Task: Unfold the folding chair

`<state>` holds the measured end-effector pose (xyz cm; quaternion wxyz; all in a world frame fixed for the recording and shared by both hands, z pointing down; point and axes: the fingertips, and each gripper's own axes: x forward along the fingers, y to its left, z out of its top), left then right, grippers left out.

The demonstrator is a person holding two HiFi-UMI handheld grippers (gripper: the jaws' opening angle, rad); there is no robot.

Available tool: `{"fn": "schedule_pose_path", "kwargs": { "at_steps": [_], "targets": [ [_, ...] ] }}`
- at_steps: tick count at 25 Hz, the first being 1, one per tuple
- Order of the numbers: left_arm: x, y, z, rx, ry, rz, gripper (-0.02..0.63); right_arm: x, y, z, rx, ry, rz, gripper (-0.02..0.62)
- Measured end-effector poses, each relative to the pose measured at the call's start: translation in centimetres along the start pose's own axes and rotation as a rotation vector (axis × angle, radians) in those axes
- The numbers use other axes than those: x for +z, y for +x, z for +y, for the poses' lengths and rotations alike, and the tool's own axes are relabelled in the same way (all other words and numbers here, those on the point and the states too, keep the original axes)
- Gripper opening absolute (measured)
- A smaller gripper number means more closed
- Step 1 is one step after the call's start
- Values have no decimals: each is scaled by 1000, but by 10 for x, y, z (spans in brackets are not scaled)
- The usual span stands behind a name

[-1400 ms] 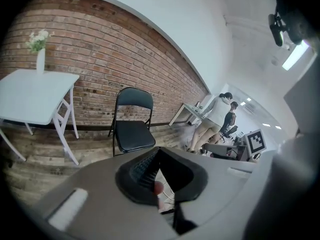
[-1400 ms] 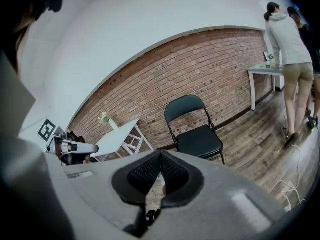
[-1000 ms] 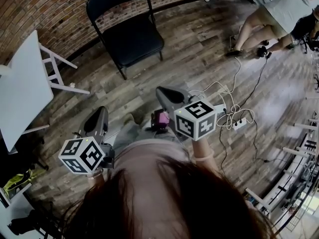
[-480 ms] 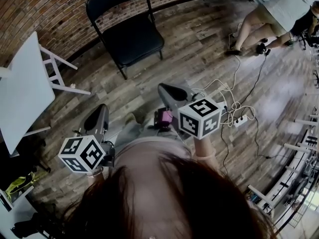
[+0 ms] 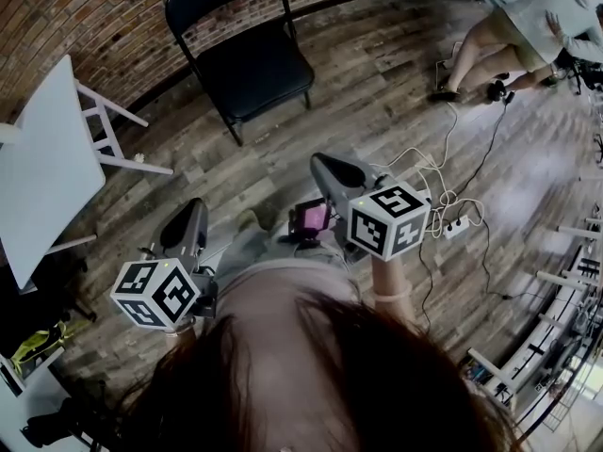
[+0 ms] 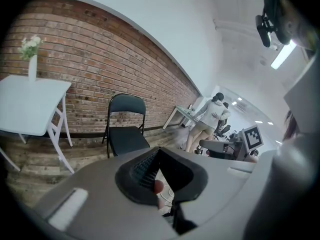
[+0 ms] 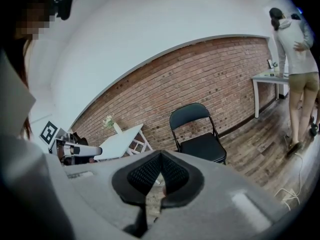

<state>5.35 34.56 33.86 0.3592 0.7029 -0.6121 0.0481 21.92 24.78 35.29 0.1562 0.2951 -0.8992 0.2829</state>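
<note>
Head view shows the folding chair (image 5: 247, 59) already standing open by the brick wall (image 5: 85, 17), so the left gripper (image 5: 190, 211) and right gripper (image 5: 326, 166) hover well apart from it, jaws closed on nothing

The right gripper (image 7: 160, 158) has its fingers (image 7: 145, 175) pressed together, nothing between them, and at one o'clock beyond them the black folding chair (image 7: 198, 134) stands open on the wooden floor (image 7: 250, 144) by the brick wall (image 7: 200, 79). At ten o'clock sits a white worktop (image 7: 120, 140) bearing a vase of flowers (image 7: 111, 123), with the left gripper (image 7: 97, 150) out at nine. At three o'clock a person (image 7: 295, 69) stands, back turned.
</note>
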Motion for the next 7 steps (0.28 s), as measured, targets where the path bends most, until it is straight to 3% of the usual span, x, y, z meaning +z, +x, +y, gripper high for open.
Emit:
{"fn": "schedule_pose_path", "kwargs": {
  "at_steps": [7],
  "targets": [
    [5, -2, 3, 8, -12, -29, -2, -1, 4, 5, 13, 4, 3, -8]
  ]
}}
